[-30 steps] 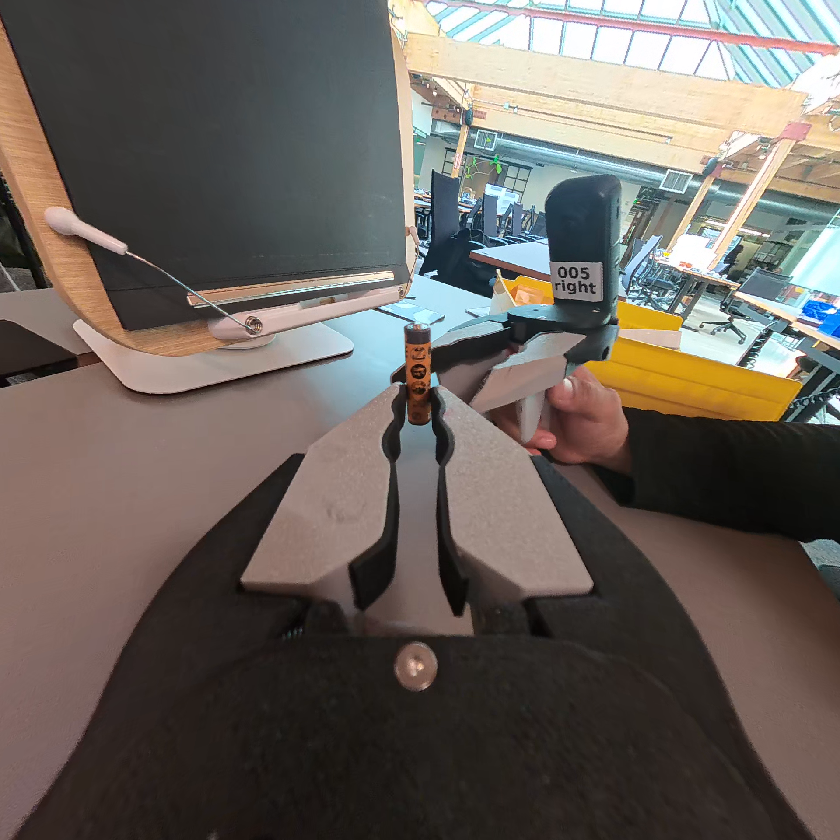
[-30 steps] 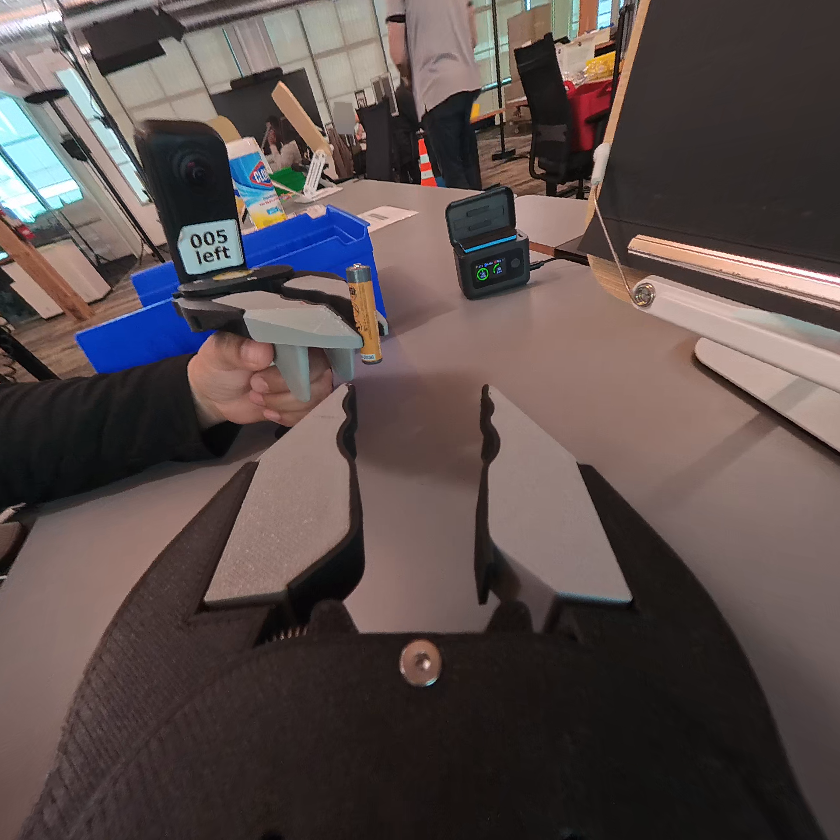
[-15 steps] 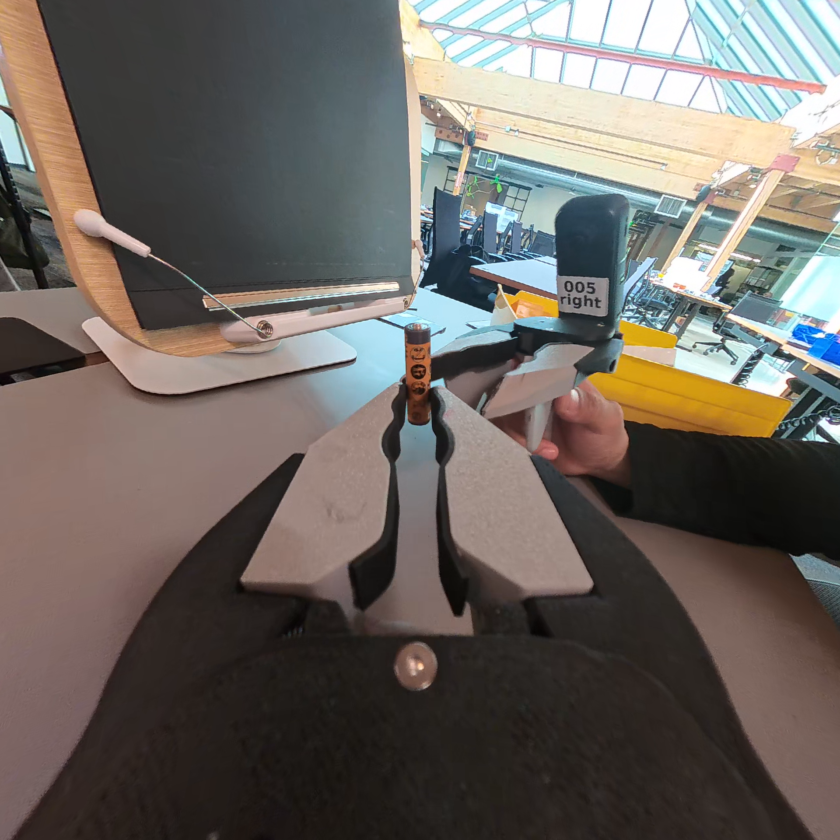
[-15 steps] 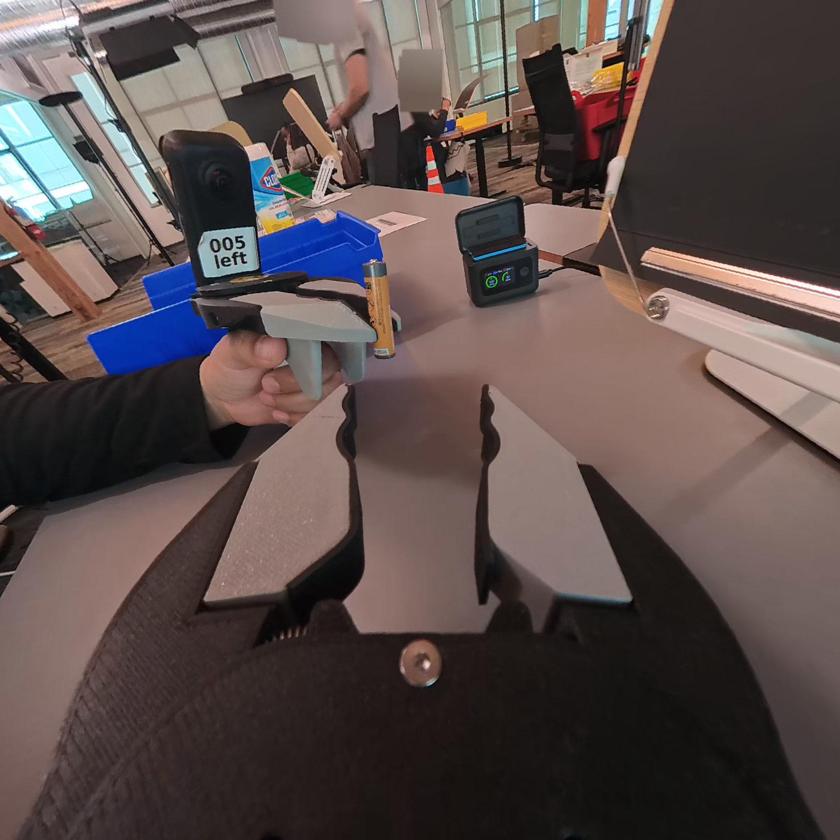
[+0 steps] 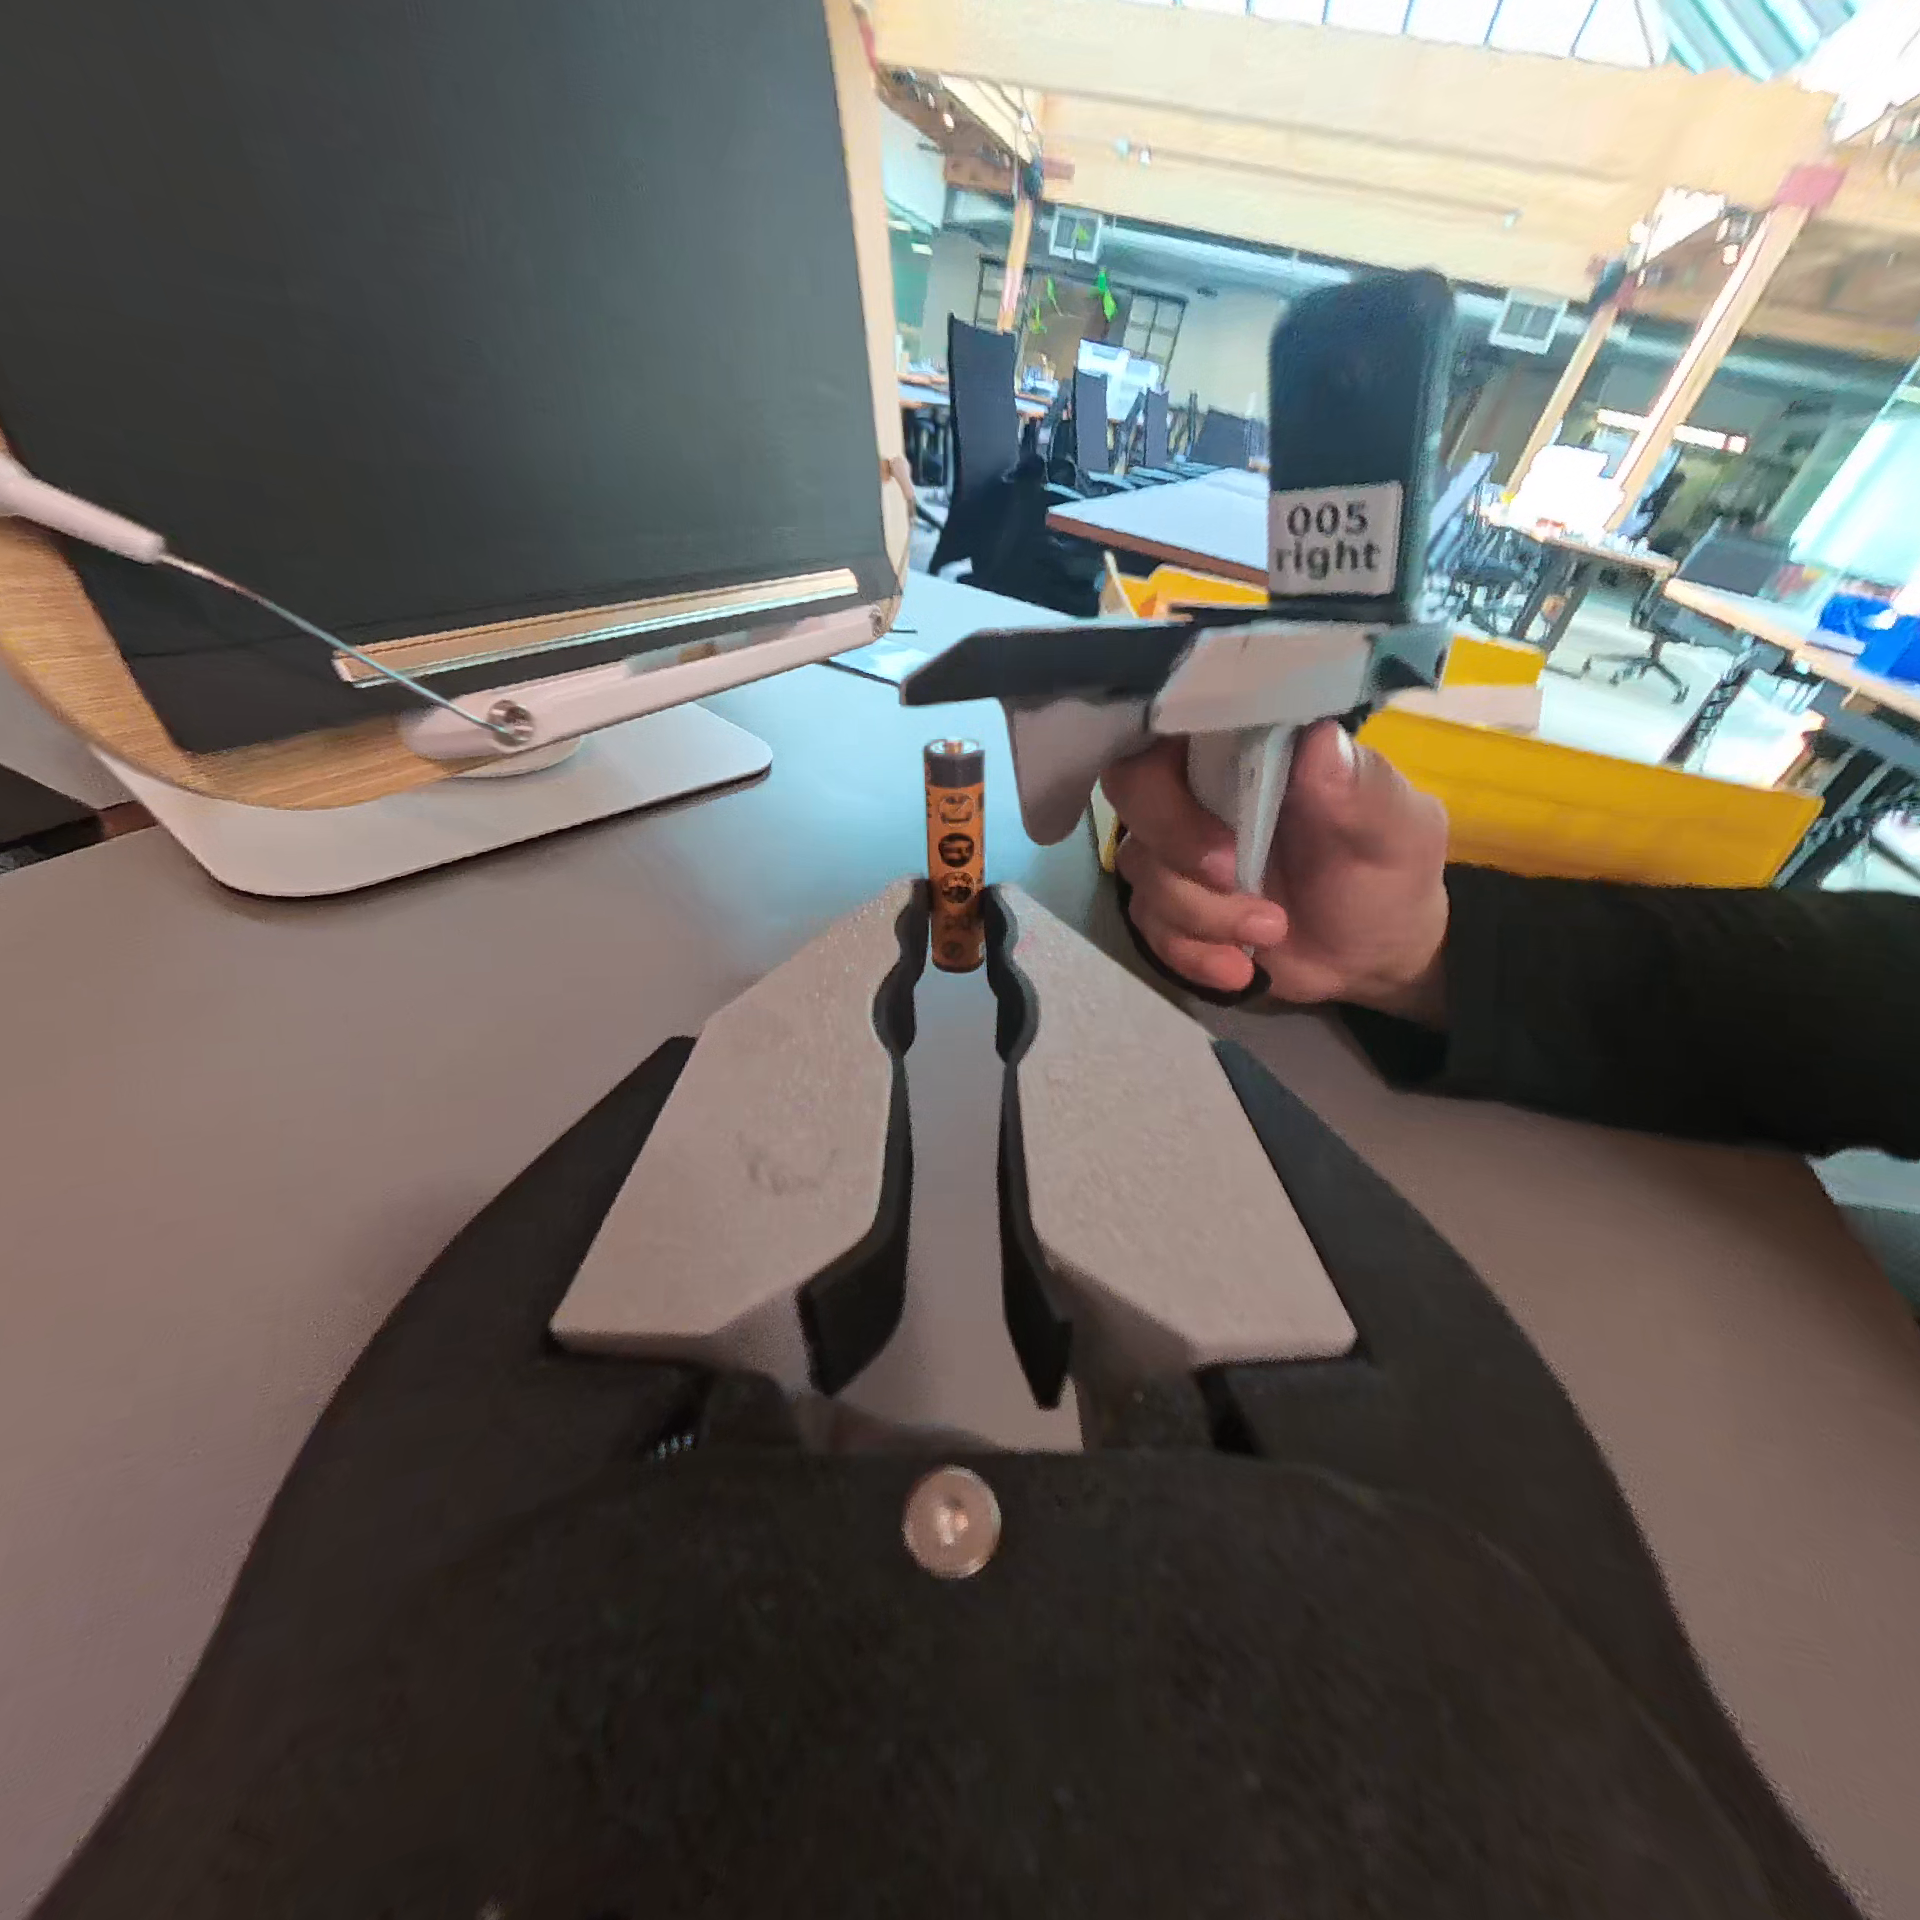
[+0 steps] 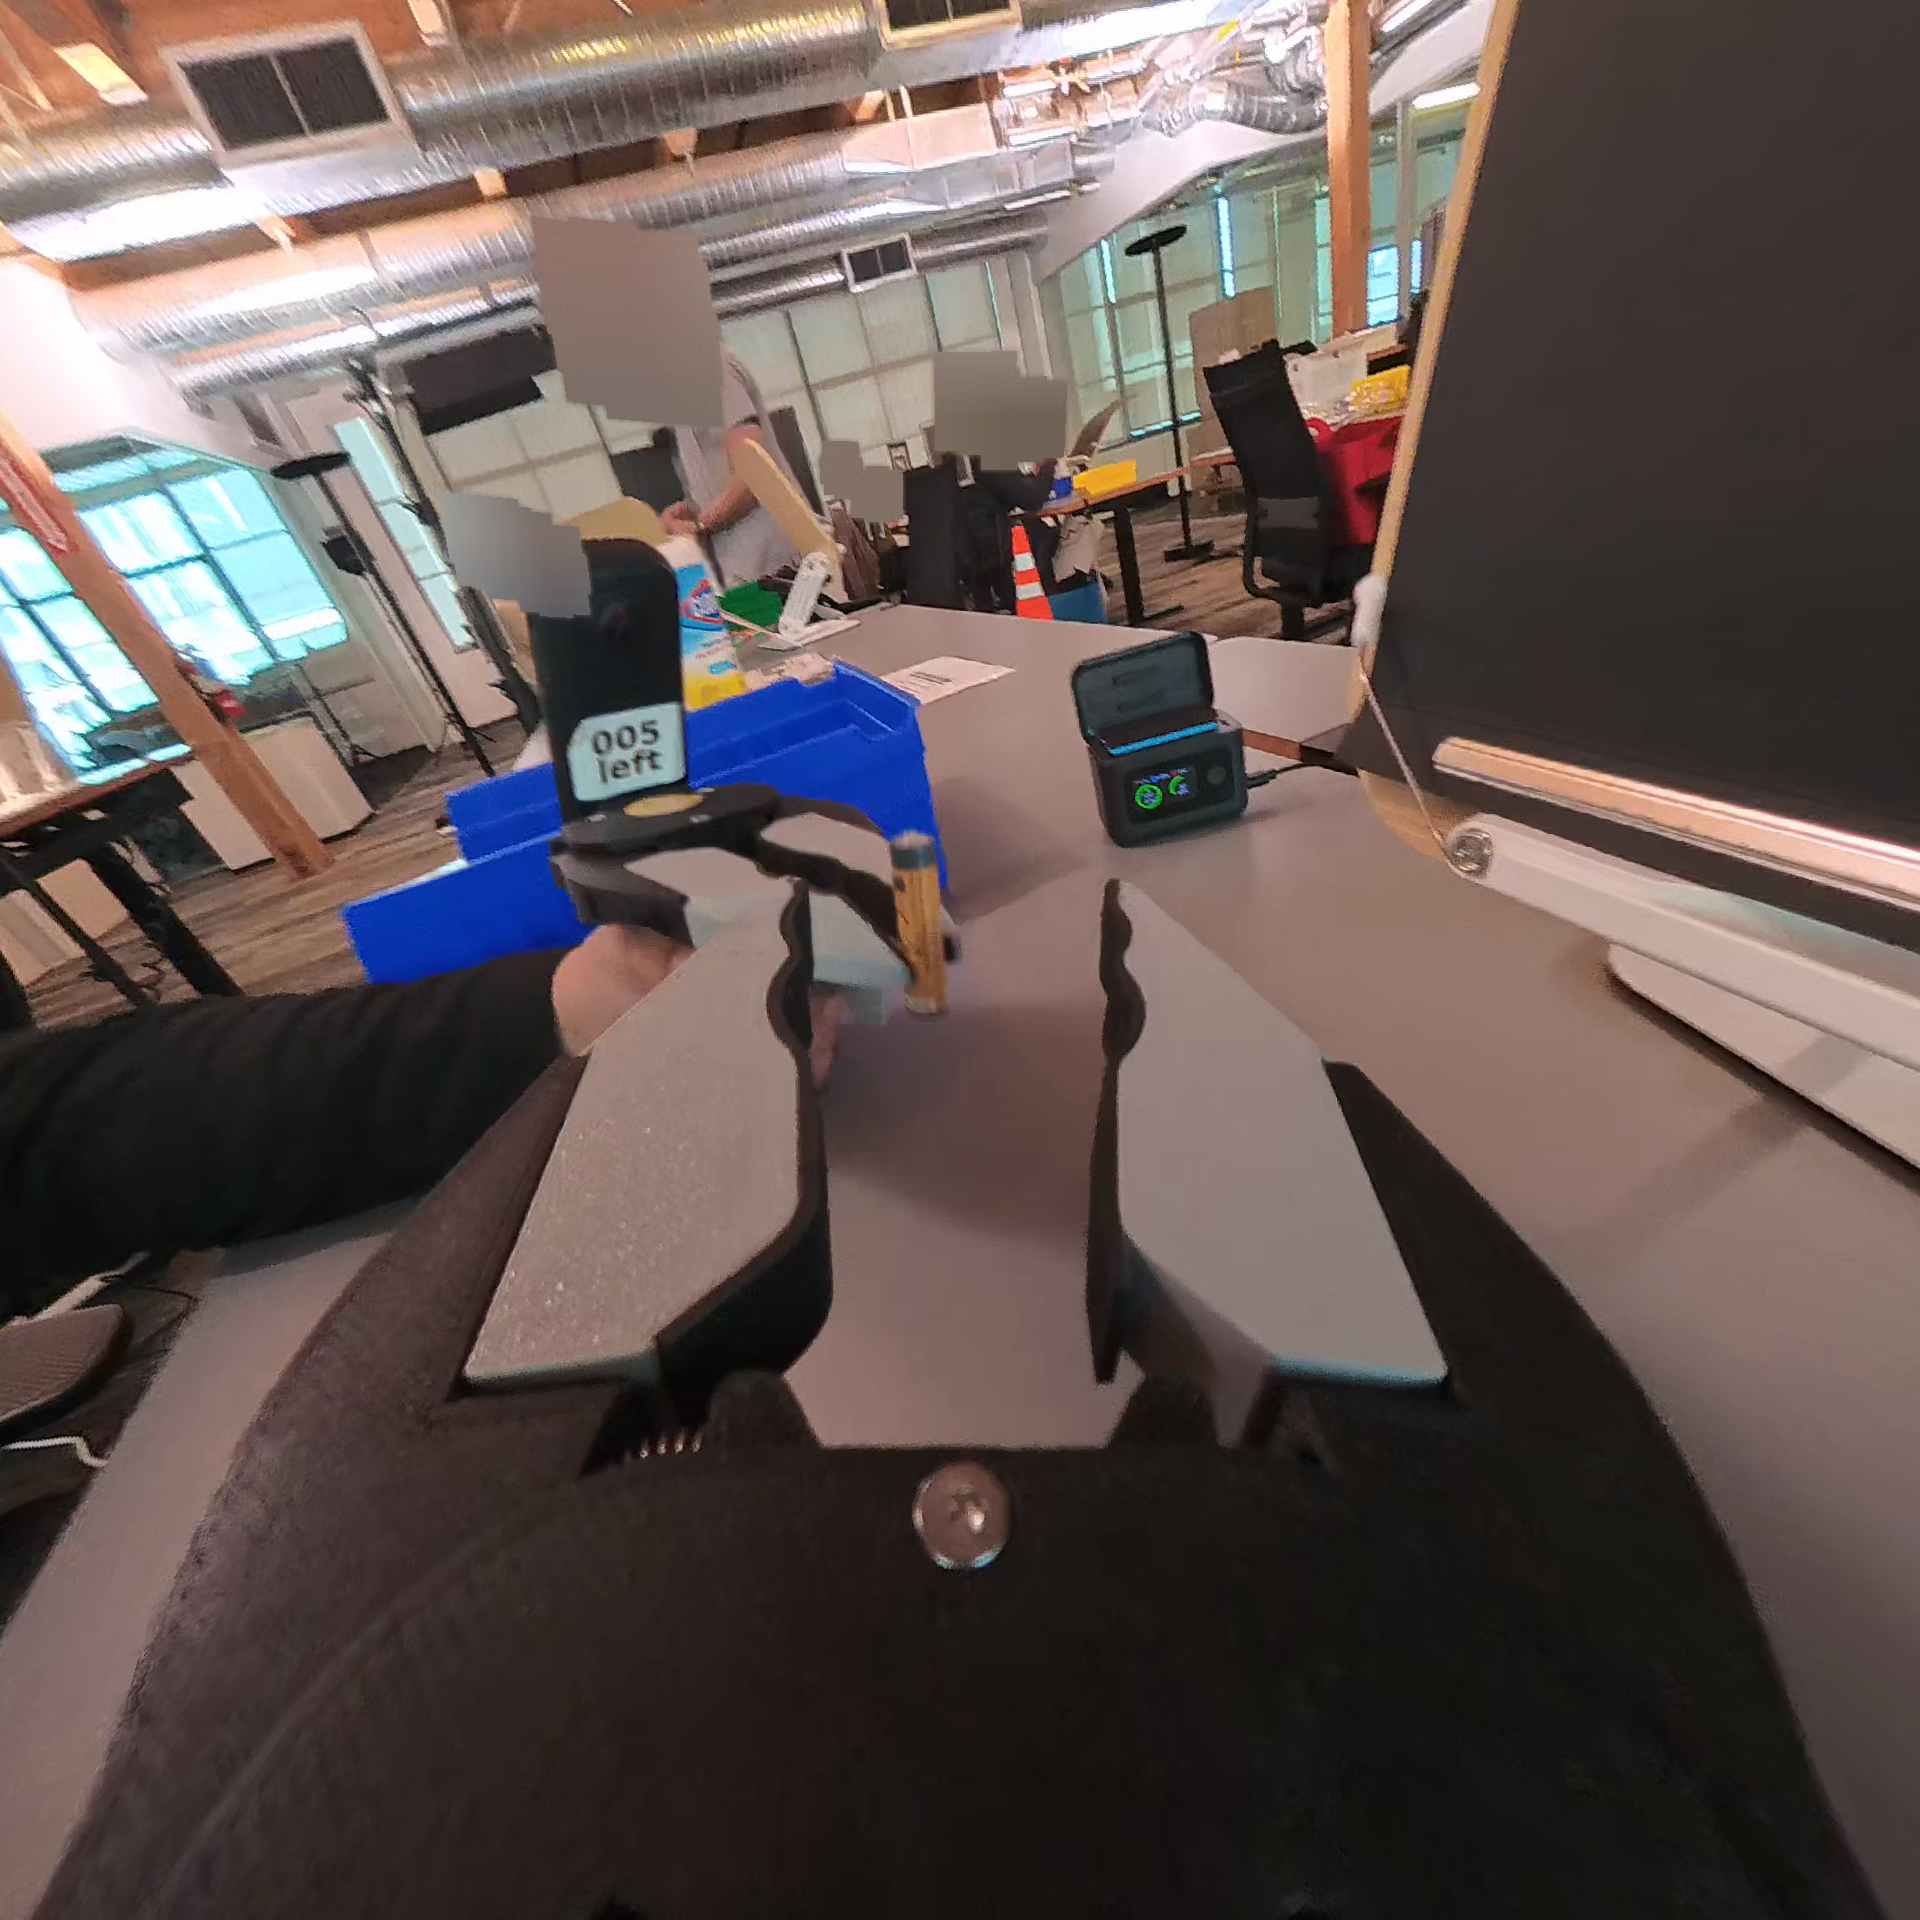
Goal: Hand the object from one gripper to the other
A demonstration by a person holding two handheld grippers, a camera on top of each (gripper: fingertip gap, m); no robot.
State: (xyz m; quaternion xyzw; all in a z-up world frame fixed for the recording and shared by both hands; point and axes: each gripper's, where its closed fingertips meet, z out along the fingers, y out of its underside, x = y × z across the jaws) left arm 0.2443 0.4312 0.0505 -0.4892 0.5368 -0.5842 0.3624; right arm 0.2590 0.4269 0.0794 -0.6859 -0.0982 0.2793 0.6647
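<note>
Left wrist view: left gripper (image 5: 954, 914) clamps battery (image 5: 954, 852) upright at its fingertips above the table (image 5: 312, 1091). Right gripper (image 5: 971, 743) just beside, slightly higher; its state unclear, blurred.

Right wrist view: right gripper (image 6: 951, 925) spread wide, empty; battery (image 6: 920, 920) ahead, left of centre, apparently not yet between its fingers.

A grey table (image 5: 312, 1091) carries a large dark panel in a wooden frame (image 5: 436, 312) on a white stand (image 5: 499, 821). A small open black case with a lit screen (image 6: 1158, 764) sits near the panel, a blue bin (image 6: 810, 748) to its left. A yellow bin (image 5: 1579, 821) lies farther off, office chairs (image 6: 1278, 499) beyond.
</note>
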